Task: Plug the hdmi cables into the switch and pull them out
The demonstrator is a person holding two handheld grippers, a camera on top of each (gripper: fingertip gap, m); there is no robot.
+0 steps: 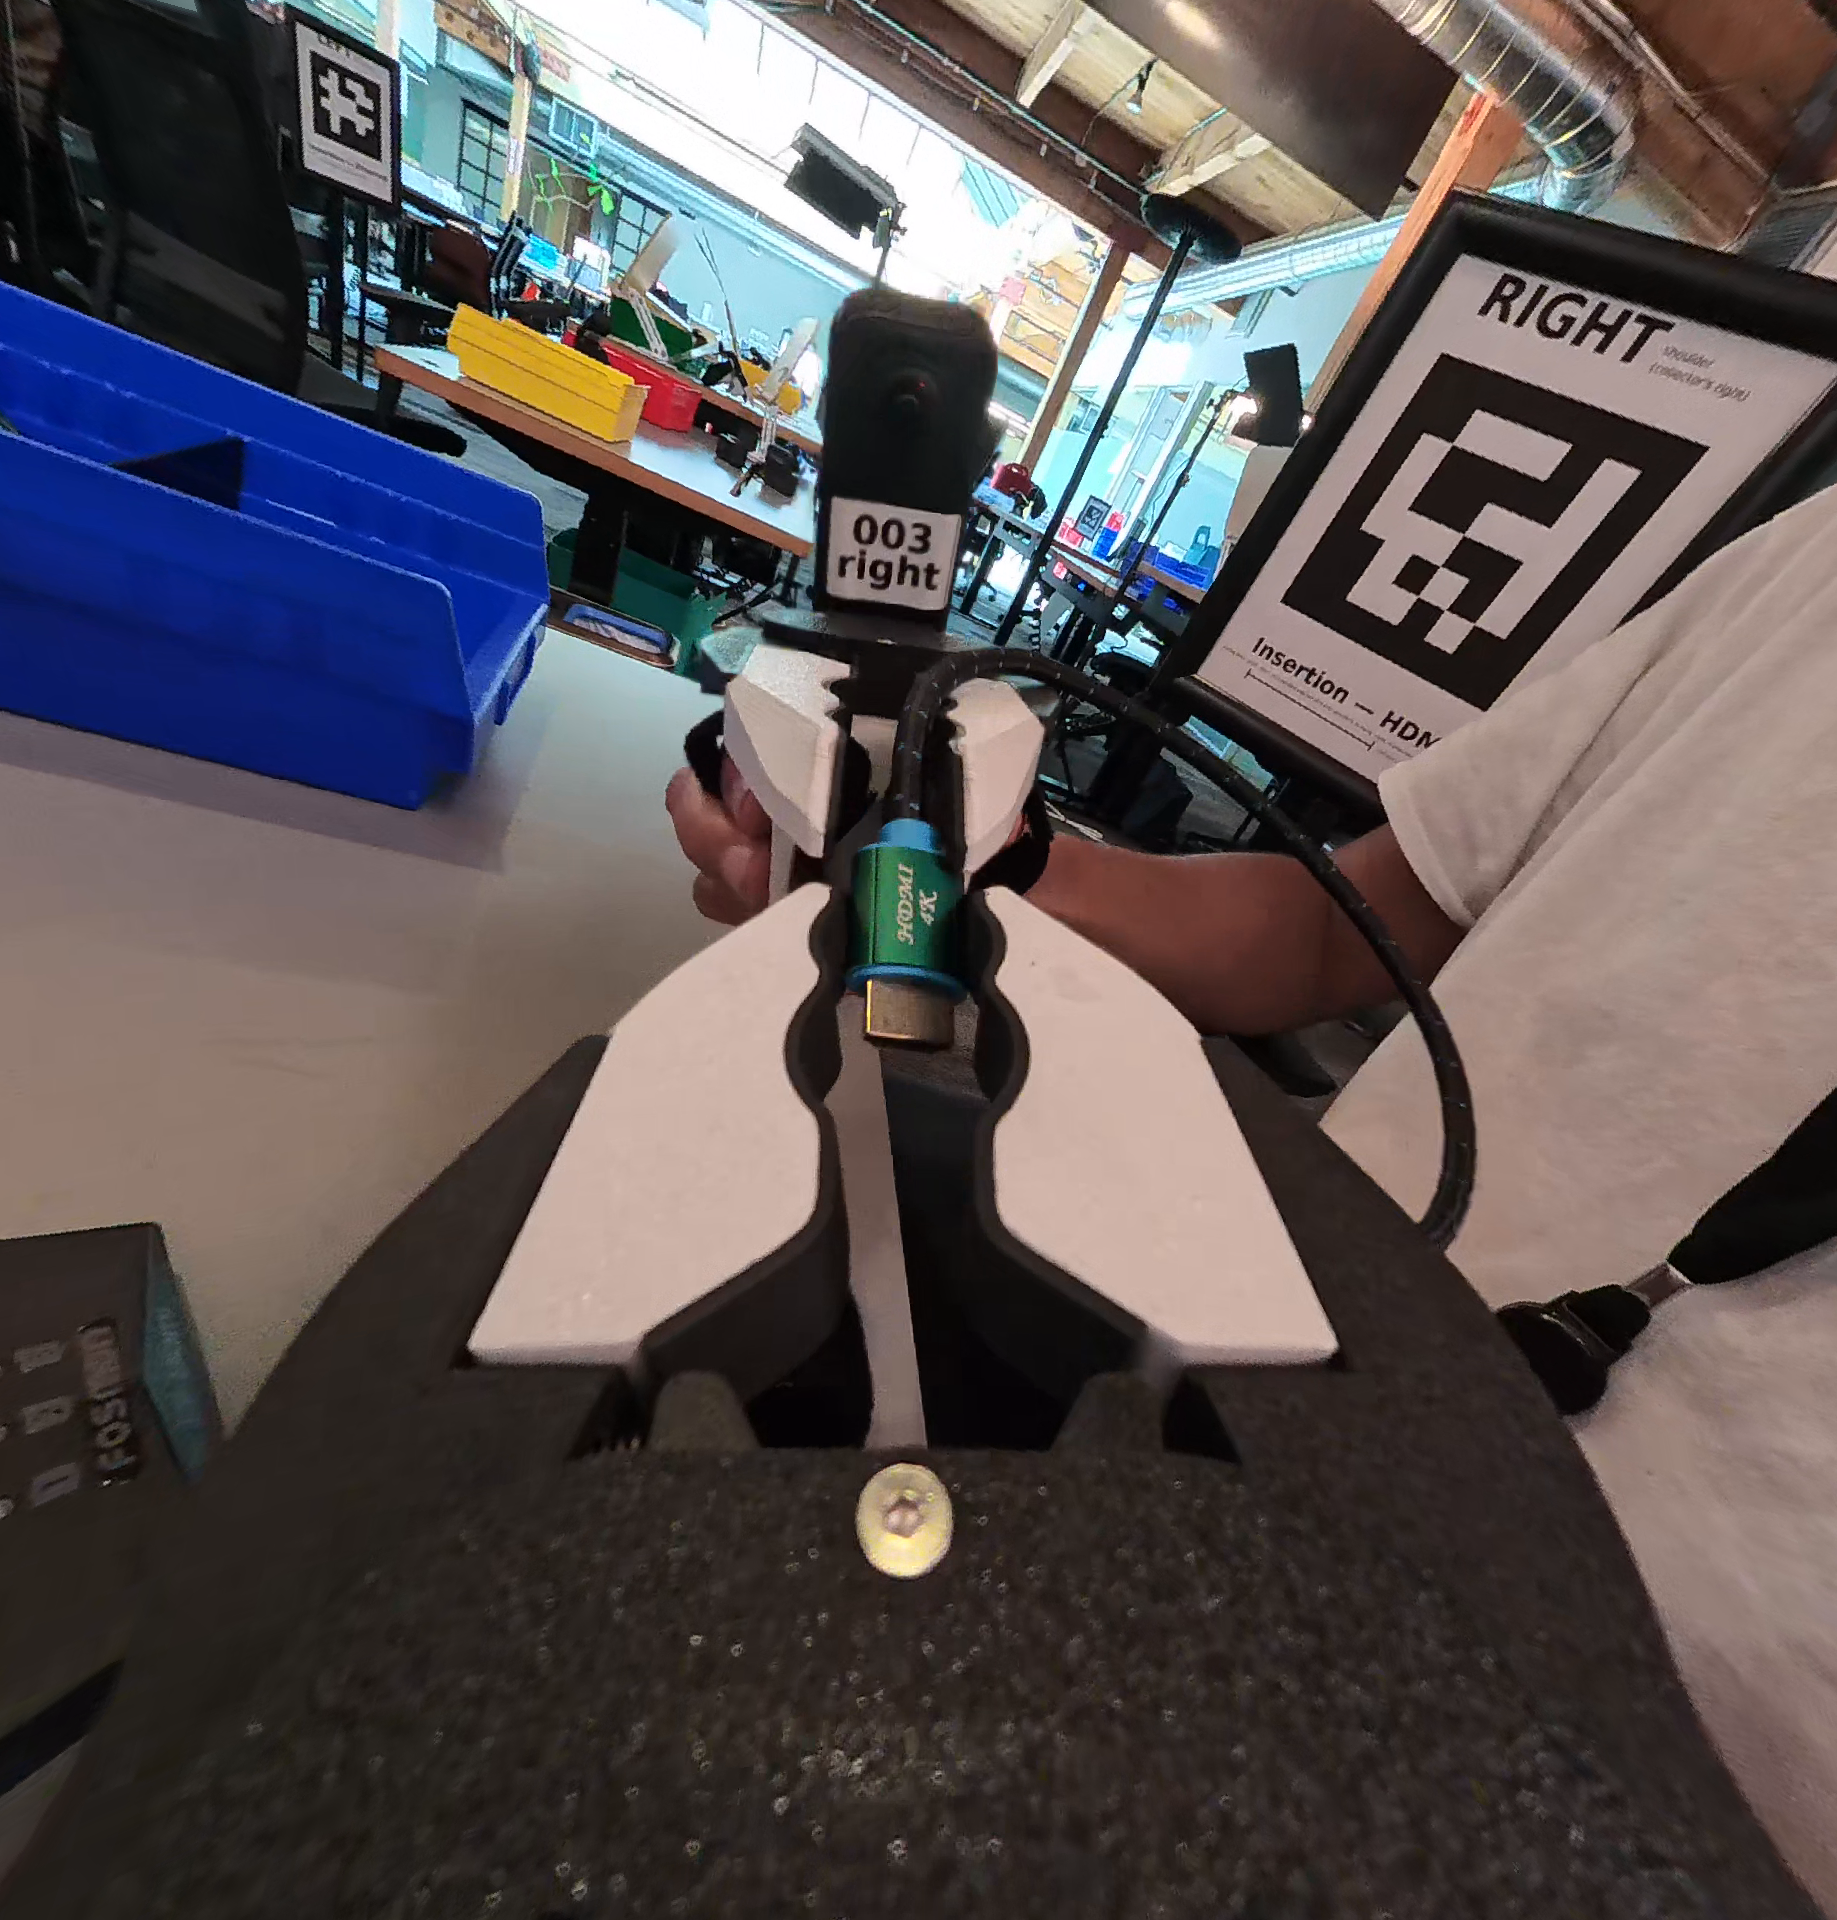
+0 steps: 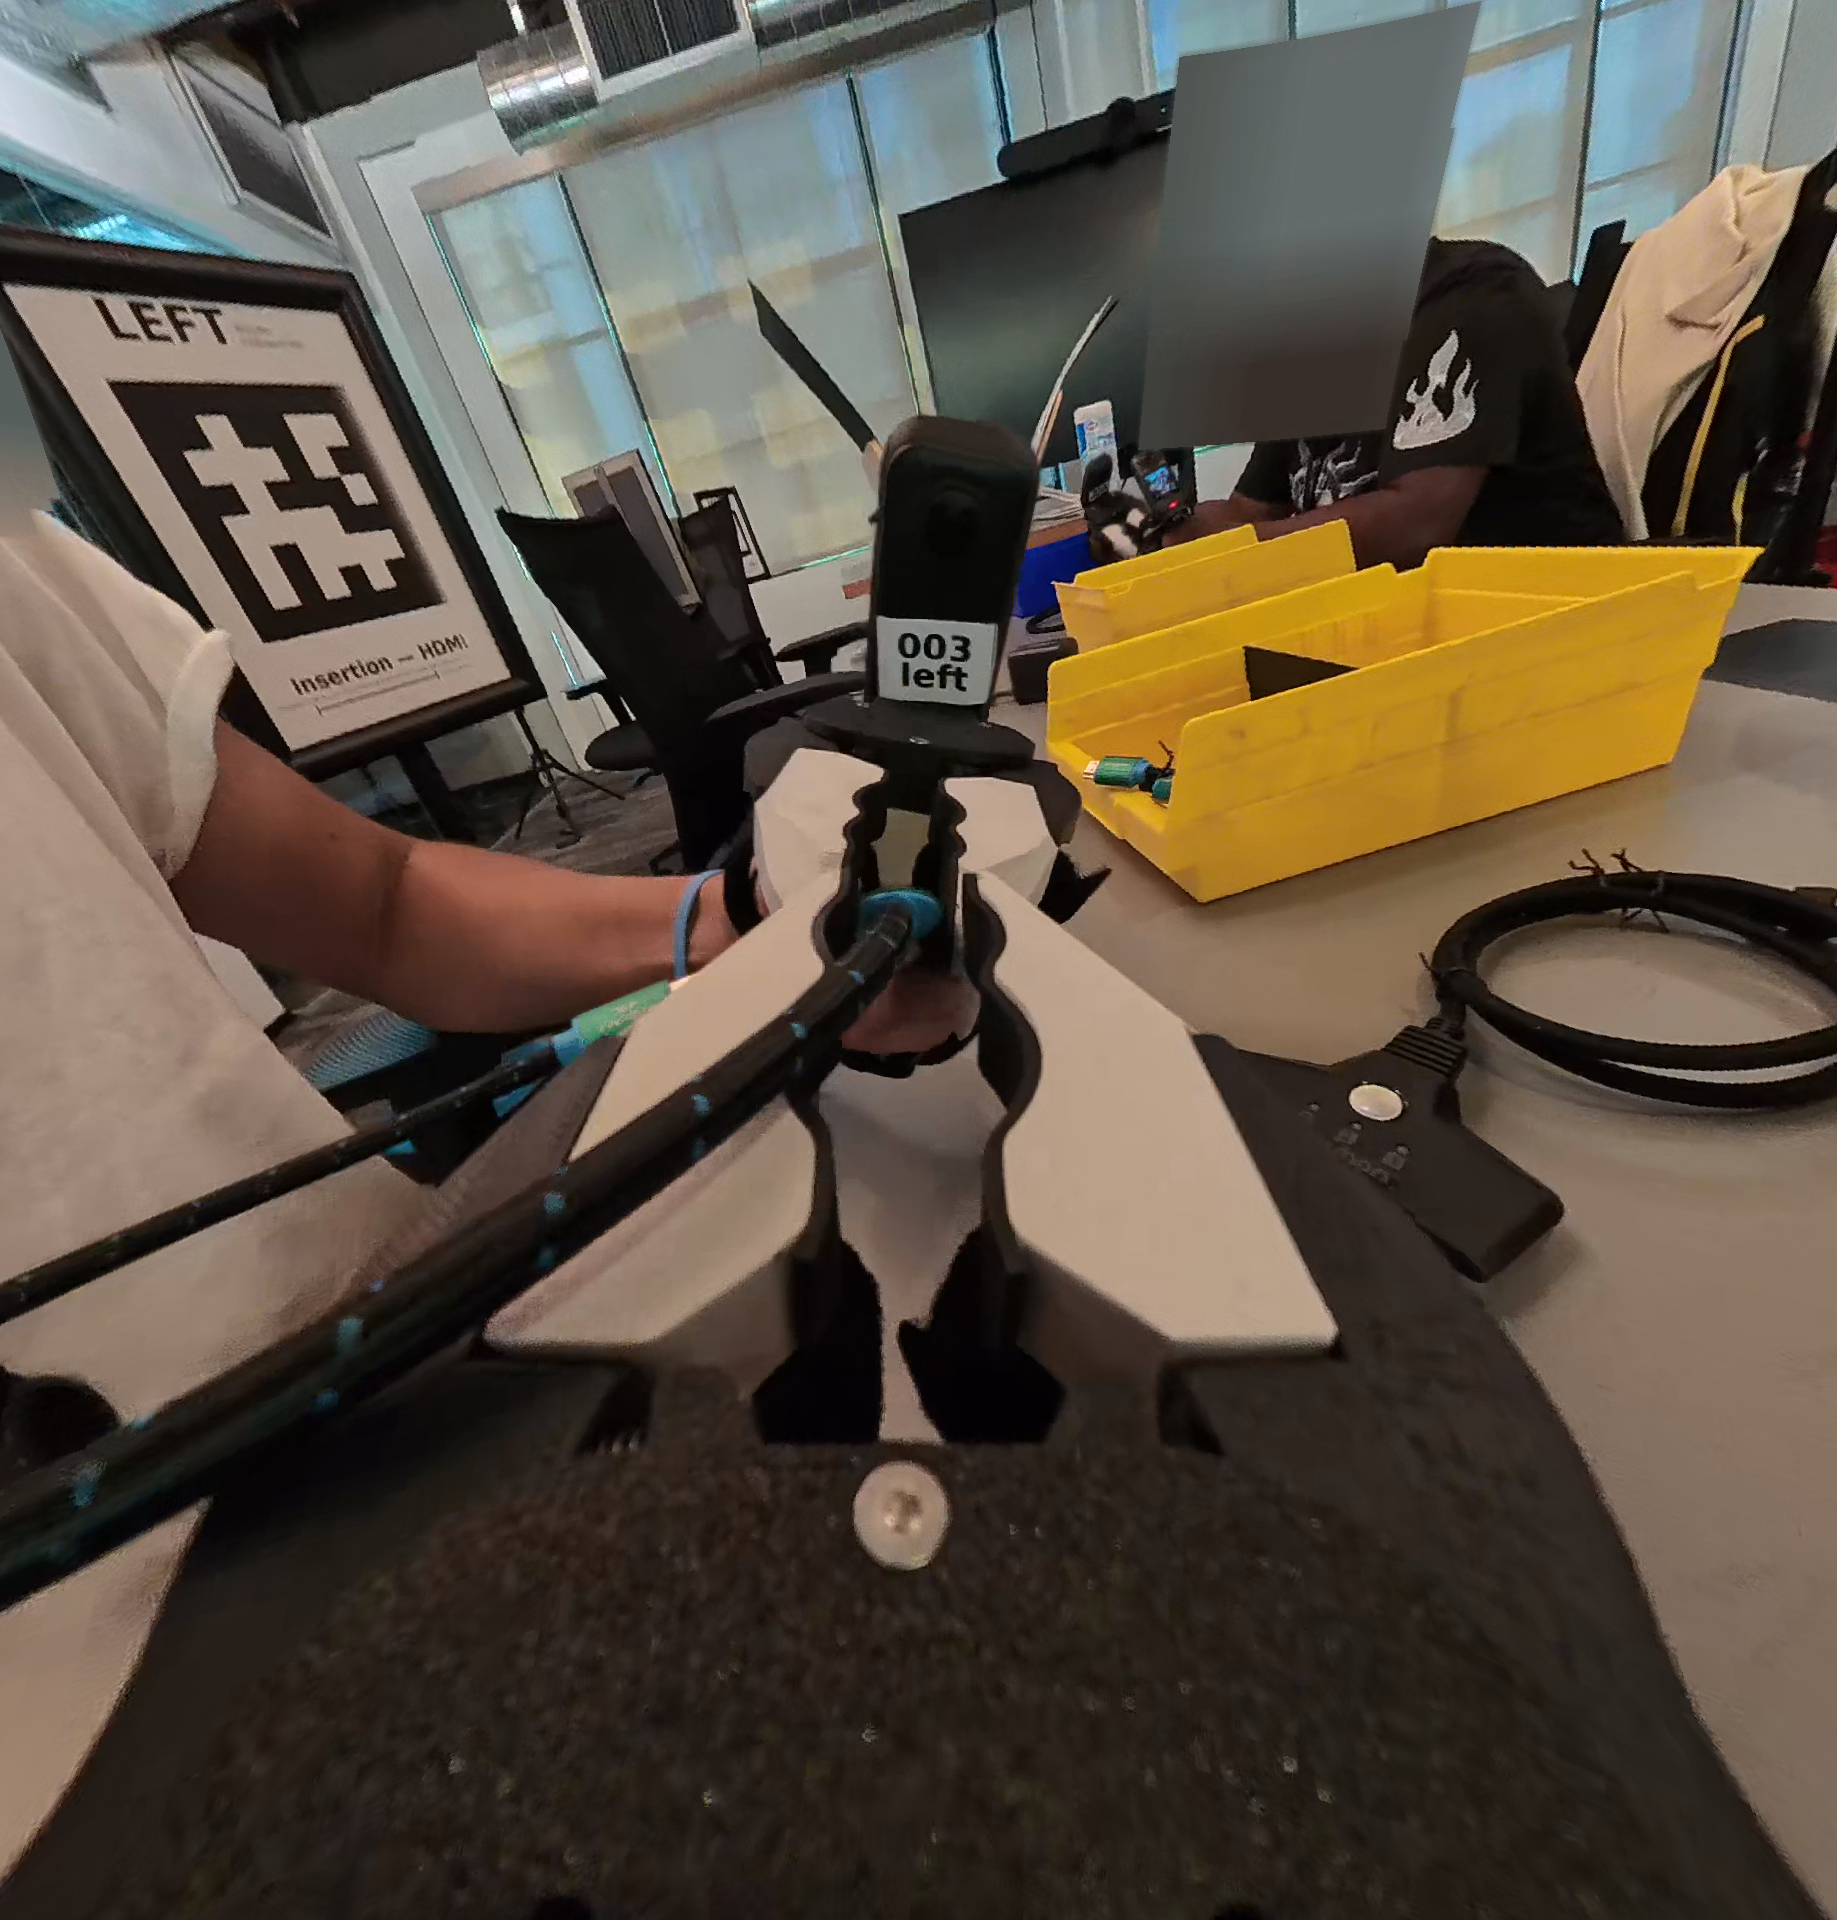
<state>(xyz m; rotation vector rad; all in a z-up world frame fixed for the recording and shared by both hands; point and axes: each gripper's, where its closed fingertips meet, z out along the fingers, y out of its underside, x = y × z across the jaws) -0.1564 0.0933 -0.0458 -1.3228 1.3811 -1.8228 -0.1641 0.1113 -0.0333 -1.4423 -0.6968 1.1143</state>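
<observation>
A green HDMI plug (image 1: 901, 920) with a blue collar is held in the air between my two grippers, which face each other. My left gripper (image 1: 903, 904) has its fingers closed against the plug's sides, with the gold tip pointing at its camera. My right gripper (image 2: 893, 925) grips the plug's collar end (image 2: 898, 914), and the braided black cable (image 2: 581, 1174) runs back over its left finger. The cable's other green plug (image 2: 613, 1020) hangs by the person's arm. The black switch (image 2: 1413, 1153) lies on the table and also shows at the lower left of the left wrist view (image 1: 62, 1403).
The switch's own black cable (image 2: 1672, 987) lies coiled on the grey table (image 1: 218, 987). A yellow bin (image 2: 1413, 727) holds another green plug (image 2: 1122, 774), and a person sits behind it. A blue bin (image 1: 218, 582) stands at the left. Framed marker boards (image 1: 1496, 499) (image 2: 270, 499) stand at both sides. The black switch (image 2: 1413, 1153) is about 15 cm from both grippers' fingertips.
</observation>
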